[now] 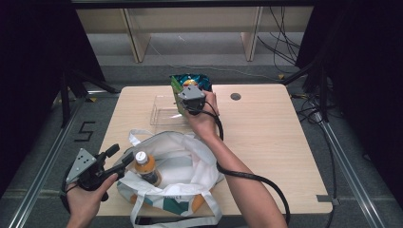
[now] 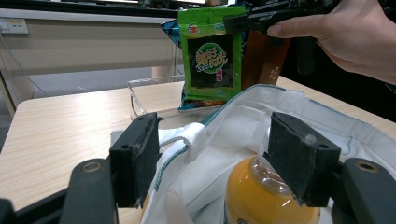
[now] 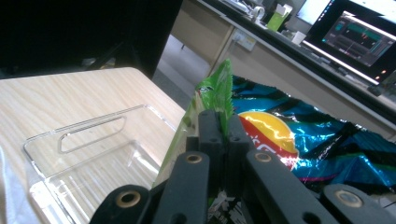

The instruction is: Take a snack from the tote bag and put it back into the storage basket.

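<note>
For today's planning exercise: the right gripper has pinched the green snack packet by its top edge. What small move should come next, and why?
Probably lift the green snack packet and carry it toward the white bag: the right gripper is shut on its top edge, and the left gripper is at the bag's rim, jaws open.

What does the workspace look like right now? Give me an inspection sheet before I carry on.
Surface: light wooden table, bare at its right side.
Job's things: green snack packet upright by the clear plastic tray; white tote bag holds an orange drink bottle.
Clutter: blue chip bag behind the packet.
Grippers: right gripper shut on the packet's top edge; left gripper open at the bag's rim.
Cables: right gripper's cable crosses the table.
Surroundings: wooden shelving, loose floor cables.
</note>
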Demonstrator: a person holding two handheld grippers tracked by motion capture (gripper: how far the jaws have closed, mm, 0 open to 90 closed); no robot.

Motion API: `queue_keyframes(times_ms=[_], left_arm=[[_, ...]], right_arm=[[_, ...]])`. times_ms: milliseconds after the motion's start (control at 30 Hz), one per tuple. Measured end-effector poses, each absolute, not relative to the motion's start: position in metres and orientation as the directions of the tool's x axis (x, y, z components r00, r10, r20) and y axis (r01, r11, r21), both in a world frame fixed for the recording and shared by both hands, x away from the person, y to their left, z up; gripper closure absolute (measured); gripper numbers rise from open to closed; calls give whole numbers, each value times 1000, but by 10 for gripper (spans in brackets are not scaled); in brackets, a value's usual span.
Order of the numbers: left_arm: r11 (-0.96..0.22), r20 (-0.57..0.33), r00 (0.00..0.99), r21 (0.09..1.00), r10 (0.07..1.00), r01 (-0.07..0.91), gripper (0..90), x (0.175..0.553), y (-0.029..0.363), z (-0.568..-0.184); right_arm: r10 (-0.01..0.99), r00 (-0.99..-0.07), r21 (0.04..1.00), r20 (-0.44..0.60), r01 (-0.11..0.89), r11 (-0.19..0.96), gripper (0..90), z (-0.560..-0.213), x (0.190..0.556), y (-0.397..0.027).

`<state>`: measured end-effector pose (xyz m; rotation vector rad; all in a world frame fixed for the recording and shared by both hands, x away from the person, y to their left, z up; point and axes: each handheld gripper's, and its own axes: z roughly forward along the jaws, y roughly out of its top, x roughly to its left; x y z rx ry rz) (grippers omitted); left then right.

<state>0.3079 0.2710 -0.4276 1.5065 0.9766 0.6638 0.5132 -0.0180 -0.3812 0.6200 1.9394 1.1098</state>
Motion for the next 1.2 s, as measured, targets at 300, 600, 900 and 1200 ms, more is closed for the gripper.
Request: queue_keyframes(times_ms=[300,600,900,1200], left_arm=[[15,-117,492,978,862,206,334,308,271,-428],[16,-119,495,978,861,206,334,308,271,-428],[17,-120,495,978,861,206,334,308,271,-428],[15,-118,497,978,860,206,334,308,271,-428]], right_arm=[[722,-550,859,-420,14,511,899,-385,514,-14],[720,-542,849,-433,23,528,898,-385,513,-12],[718,-543,833,-436,59,550,897,-383,513,-8],[711,-541,823,-450,58,565,895,-383,512,-9]])
